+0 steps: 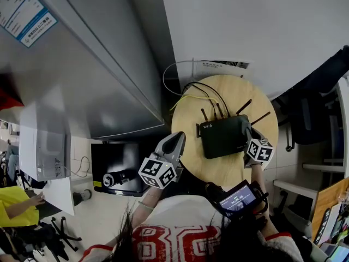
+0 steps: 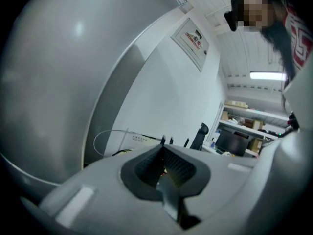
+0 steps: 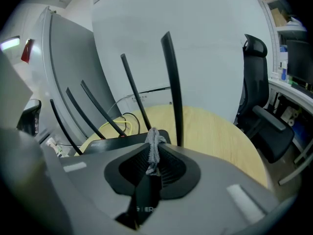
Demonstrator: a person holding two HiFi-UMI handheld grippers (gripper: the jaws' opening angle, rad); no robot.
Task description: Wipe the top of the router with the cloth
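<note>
A black router (image 1: 224,136) with several raised antennas (image 3: 172,87) lies on a round wooden table (image 1: 229,171). My right gripper (image 1: 248,132) is at the router's right edge. In the right gripper view it (image 3: 154,142) is shut on a strip of grey cloth (image 3: 153,148), just in front of the router's body (image 3: 122,140). The cloth is hidden in the head view. My left gripper (image 1: 177,139) hangs at the table's left edge, clear of the router. In its own view its jaws (image 2: 163,153) are closed together with nothing between them.
Black and yellow cables (image 1: 193,91) run off the back of the router. A grey cabinet (image 1: 98,64) stands close on the left and a black office chair (image 1: 311,113) on the right. A black box (image 1: 117,168) sits on the floor. A small screen (image 1: 238,198) hangs at the person's chest.
</note>
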